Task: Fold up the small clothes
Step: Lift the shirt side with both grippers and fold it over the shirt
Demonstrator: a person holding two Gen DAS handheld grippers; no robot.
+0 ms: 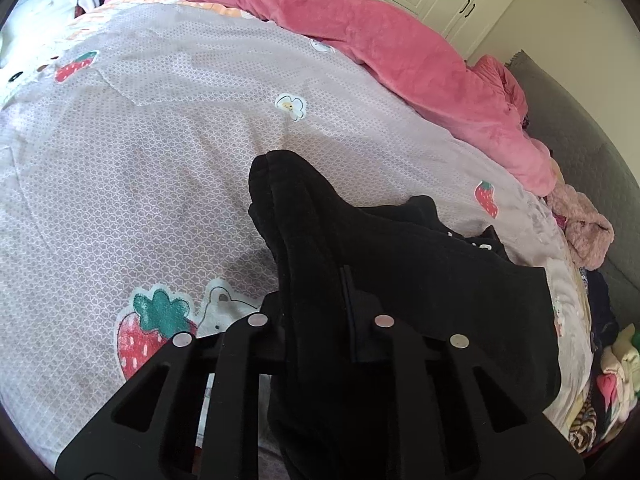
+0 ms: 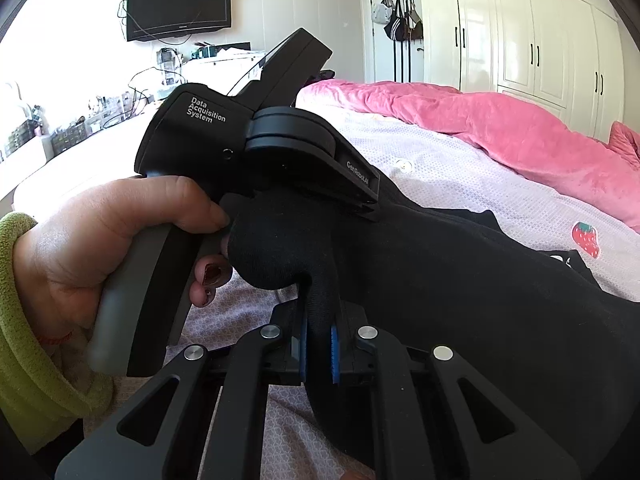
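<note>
In the left wrist view, a bed (image 1: 140, 168) covered by a lilac sheet with strawberry prints fills the frame from 9 o'clock to centre. A pink quilt (image 1: 380, 52) is bunched along the far side from 12 to 3 o'clock. The left tongs (image 1: 320, 308) rise from 6 o'clock, pressed together on a black garment (image 1: 400, 264). The cloth bunches up between the fingers and stands above them toward the centre, then drapes away to 4 o'clock over the bed. A heap of mixed clothes (image 1: 600, 380) lies at the bed's edge at 4 o'clock.

In the right wrist view, a hand (image 2: 108, 248) in a green sleeve at 9 o'clock grips the handle of the left tongs (image 2: 372, 210), which reach toward centre and clamp the garment (image 2: 500, 320). A rounded bulge of the cloth sits just below them, touching the painted fingertips. At 6 o'clock the right tongs (image 2: 318, 350), with blue pads (image 2: 335, 350), pinch a fold of the same cloth. The garment spreads to 4 o'clock across the bed (image 2: 460, 184). The quilt (image 2: 500, 128) lies at 2 o'clock.
</note>
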